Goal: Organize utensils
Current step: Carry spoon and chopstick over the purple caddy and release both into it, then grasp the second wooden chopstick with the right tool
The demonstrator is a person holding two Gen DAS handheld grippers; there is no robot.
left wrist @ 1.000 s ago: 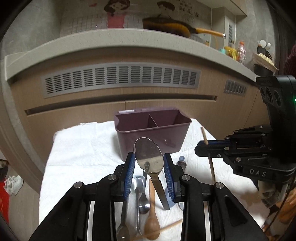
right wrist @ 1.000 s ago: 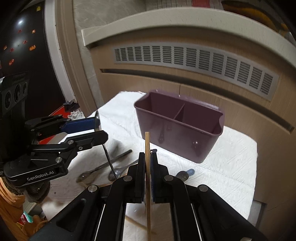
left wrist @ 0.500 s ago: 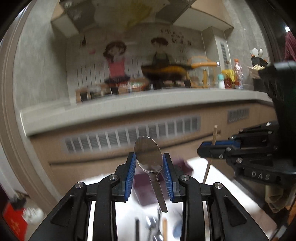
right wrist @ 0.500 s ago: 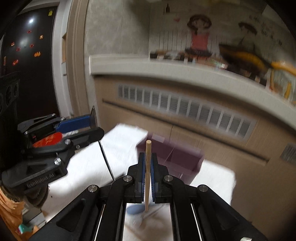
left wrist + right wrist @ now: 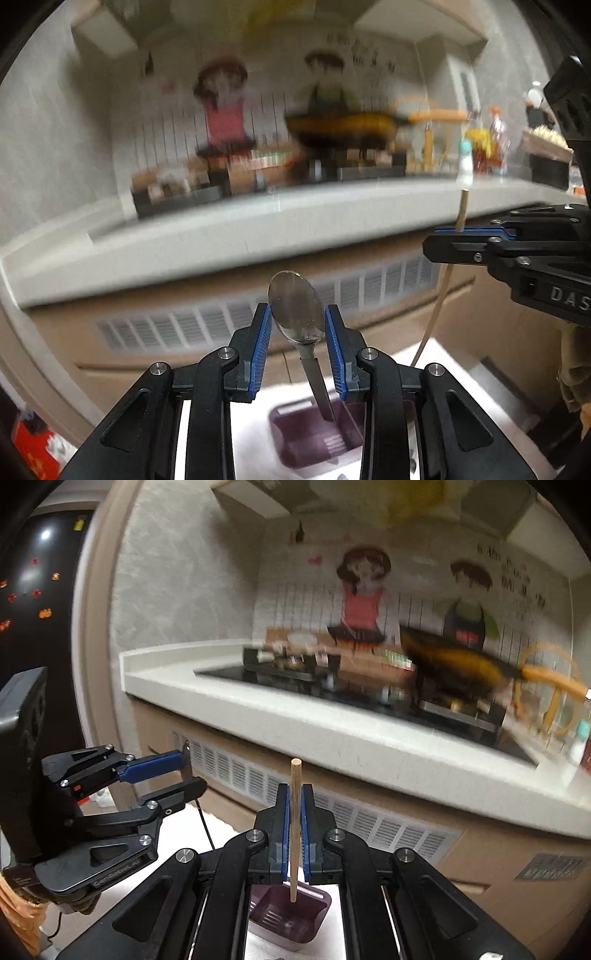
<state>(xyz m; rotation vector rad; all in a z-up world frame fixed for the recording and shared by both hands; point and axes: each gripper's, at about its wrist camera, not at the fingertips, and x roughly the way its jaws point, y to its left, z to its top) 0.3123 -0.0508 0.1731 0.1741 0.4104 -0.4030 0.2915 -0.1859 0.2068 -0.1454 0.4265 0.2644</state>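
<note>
A: Both utensils have risen since a second ago: spoon (image 5: 295, 314) and chopstick (image 5: 294, 827) are now above the caddy (image 5: 314, 439) instead of level with it, and the counter (image 5: 258, 225) fills the background.

B: Spoon position?

A: Bowl up, between the blue pads (image 5: 260, 347) of the left gripper (image 5: 297, 325). Handle hangs down and a little to the right, its tip over the caddy's opening. Pads pinch the bowl by its edges, near the neck.

B: Handling?

A: Judged: steel, stiff, smooth, light. A curved bowl gripped edge-on gives little contact, so it could pivot or slip. The flat neck would be a surer hold. No fragility concern.

B: Chopstick?

A: Upright in the right gripper (image 5: 294, 812), pads pressed together on it part-way along. Upper end stands clear above the pads; lower end points into the caddy. Judged: wood, very light, rigid, thin enough to swing in the grip if knocked.

B: Caddy?

A: Purple, open-topped, slotted floor, on the white cloth (image 5: 255, 443) below both grippers. Which compartment each tip is over, I cannot tell; the divider is mostly hidden.

B: Surroundings?

A: Vented cabinet front (image 5: 369, 827) behind, a pan (image 5: 454, 668) on the hob, background blurred.
</note>
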